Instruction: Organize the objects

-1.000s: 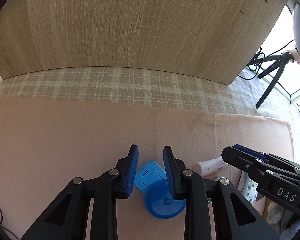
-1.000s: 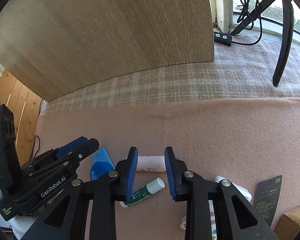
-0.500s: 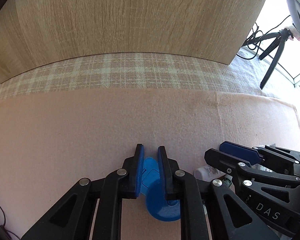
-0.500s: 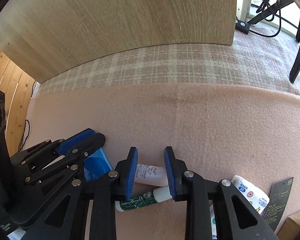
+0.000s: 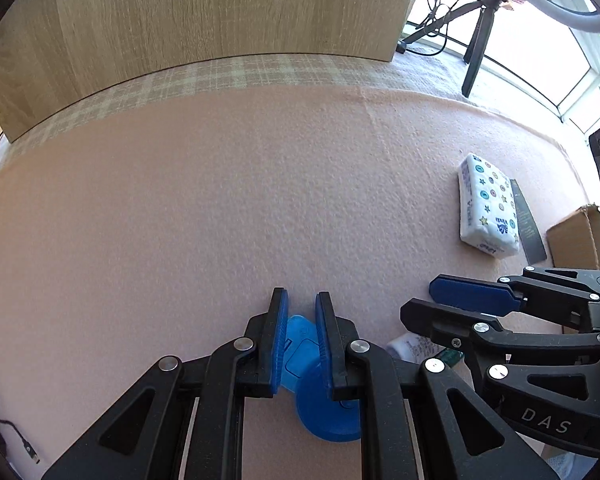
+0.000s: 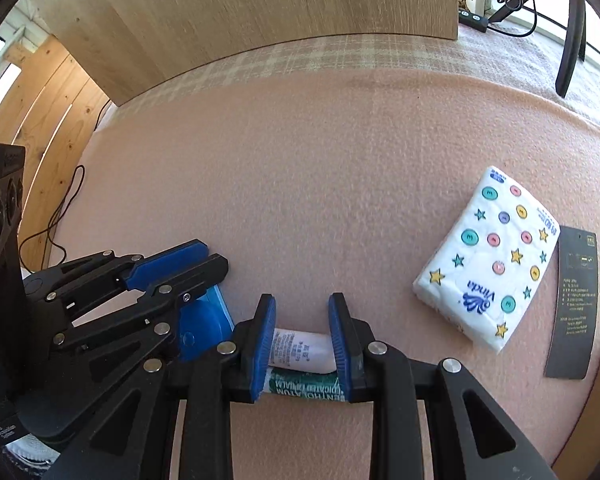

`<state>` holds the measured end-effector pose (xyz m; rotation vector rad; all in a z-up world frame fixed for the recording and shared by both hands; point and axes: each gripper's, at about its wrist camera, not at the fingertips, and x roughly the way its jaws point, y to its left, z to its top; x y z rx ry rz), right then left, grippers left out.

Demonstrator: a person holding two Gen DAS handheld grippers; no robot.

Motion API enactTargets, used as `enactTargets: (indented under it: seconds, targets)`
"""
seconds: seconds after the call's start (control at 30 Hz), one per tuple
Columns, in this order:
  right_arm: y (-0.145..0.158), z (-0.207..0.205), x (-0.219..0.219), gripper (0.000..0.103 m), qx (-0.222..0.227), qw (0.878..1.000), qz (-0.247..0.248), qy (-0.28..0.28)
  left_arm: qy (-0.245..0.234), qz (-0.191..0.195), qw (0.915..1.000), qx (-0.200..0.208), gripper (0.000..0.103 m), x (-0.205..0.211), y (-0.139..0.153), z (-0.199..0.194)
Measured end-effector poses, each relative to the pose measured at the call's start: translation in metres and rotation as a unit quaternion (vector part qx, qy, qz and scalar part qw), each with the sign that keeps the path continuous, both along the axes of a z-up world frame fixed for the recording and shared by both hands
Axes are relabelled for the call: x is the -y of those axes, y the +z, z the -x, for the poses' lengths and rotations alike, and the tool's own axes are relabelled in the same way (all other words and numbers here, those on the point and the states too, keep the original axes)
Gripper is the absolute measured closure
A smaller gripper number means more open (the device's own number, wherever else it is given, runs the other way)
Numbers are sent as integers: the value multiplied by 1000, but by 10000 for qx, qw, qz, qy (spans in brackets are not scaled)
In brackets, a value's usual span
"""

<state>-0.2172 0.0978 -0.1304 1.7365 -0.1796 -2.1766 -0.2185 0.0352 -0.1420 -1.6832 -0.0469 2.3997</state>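
Observation:
My left gripper [image 5: 302, 300] is shut on a blue plastic object with a round disc [image 5: 300, 344], low over the pink blanket [image 5: 180, 220]. In the right wrist view that blue object [image 6: 204, 324] shows under the left gripper [image 6: 214, 254]. My right gripper [image 6: 302, 304] stands just to its right. A white tube [image 6: 300, 350] lies crosswise between its narrow-set pads, both ends hidden behind them. A green lip-balm tube [image 6: 304, 386] lies right below it. In the left wrist view the right gripper [image 5: 419, 299] covers most of both tubes.
A white tissue pack with stars [image 6: 488, 260] lies on the blanket to the right, a black card [image 6: 574, 300] beside it and a cardboard box [image 5: 576, 240] past that. A wooden board [image 5: 220, 20] stands behind, a tripod [image 5: 474, 52] by the window. A cable [image 6: 60, 216] hangs left.
The left jaws closed on the blue object. Both grippers then pulled away from the tissue pack, which now lies well clear; the blue object and both tubes travelled along.

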Motion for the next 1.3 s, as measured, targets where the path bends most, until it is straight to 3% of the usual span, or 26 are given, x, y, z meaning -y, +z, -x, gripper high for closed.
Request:
enactTargets:
  seconds: [0.23, 0.43, 0.57, 0.63, 0.97, 1.3]
  targets:
    - [1, -62, -25, 78, -124, 9998, 122, 16, 21, -142, 9998, -102, 88, 15, 2, -58]
    - [5, -101, -42, 79, -336, 9990, -266, 101, -139, 83, 9996, -230, 88, 6, 10, -85]
    - [9, -114, -58, 80, -395, 9982, -448, -71, -112, -38, 9994, -338, 88, -2, 20, -86]
    - [15, -121, -69, 80, -412, 9986, -286, -183, -216, -68, 9992, -317, 88, -11, 21, -85]
    - [37, -169, -72, 80, -470, 9989, 19, -5, -563, 211, 9980, -185, 88, -34, 12, -92]
    - [29, -172, -66, 80, -369, 9993, 70, -79, -514, 226, 9982, -208, 88, -12, 19, -126]
